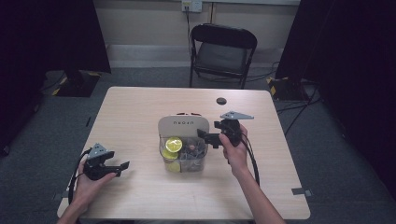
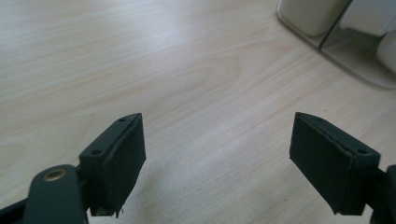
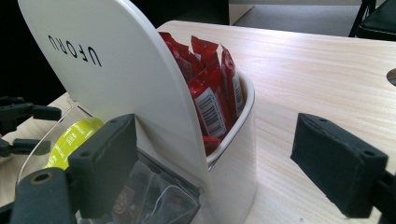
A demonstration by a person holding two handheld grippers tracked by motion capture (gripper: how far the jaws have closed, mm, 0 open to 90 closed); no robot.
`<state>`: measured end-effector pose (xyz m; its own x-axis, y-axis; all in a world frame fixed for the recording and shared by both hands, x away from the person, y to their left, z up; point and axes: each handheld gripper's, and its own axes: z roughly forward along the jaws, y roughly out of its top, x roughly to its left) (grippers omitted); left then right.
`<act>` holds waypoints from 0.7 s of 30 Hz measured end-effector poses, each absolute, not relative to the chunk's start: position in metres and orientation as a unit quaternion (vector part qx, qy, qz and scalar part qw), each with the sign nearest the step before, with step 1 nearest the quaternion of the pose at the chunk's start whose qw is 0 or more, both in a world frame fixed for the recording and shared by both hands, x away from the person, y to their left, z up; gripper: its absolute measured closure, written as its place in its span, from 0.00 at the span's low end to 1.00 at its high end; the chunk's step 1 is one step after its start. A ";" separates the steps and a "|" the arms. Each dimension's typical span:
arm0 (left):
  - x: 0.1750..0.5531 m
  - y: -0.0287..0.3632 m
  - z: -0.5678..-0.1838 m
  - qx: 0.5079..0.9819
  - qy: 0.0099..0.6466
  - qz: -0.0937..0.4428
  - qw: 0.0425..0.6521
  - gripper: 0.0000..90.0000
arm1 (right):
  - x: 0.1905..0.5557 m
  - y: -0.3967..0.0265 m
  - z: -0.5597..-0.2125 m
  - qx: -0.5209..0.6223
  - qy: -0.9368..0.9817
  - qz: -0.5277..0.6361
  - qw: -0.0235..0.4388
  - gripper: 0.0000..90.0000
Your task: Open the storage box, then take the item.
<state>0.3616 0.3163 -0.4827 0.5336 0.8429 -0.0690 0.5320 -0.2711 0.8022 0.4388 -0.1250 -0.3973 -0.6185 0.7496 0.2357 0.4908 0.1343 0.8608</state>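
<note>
The right claw (image 1: 204,136) is hovering released at the organiser (image 1: 182,125), nothing grasped yet; the left claw (image 1: 125,166) is waiting released over the surface (image 1: 140,112).

Black folding chair (image 1: 223,52), grey carpet (image 1: 140,77)

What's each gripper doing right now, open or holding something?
Left gripper: open, empty, over bare table.
Right gripper: open, holding nothing, beside the white container.

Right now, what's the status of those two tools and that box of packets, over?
Left tool open over bare table. Right tool open, straddling the organizer wall. Red sachets untouched. Nothing blocking.
</note>
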 end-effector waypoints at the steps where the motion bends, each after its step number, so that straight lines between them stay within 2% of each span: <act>1: 0.361 0.317 -0.481 0.772 0.445 0.186 0.415 0.21 | 0.439 -0.125 -0.397 0.418 0.742 0.508 0.127 0.15; 9: 0.361 0.311 -0.468 0.764 0.436 0.156 0.449 0.24 | 0.439 -0.125 -0.397 0.417 0.744 0.507 0.129 0.15; 15: 0.359 0.297 -0.453 0.764 0.414 0.154 0.470 0.25 | 0.439 -0.125 -0.397 0.416 0.745 0.506 0.129 0.15; 21: 0.363 0.283 -0.446 0.772 0.400 0.141 0.473 0.27 | 0.441 -0.125 -0.399 0.418 0.744 0.508 0.122 0.13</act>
<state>0.3625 0.2829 -0.4456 0.6400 0.7515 -0.1604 0.4844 -0.2325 0.8434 0.4407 -0.1253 -0.3992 -0.6214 0.7451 0.2424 0.4972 0.1359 0.8569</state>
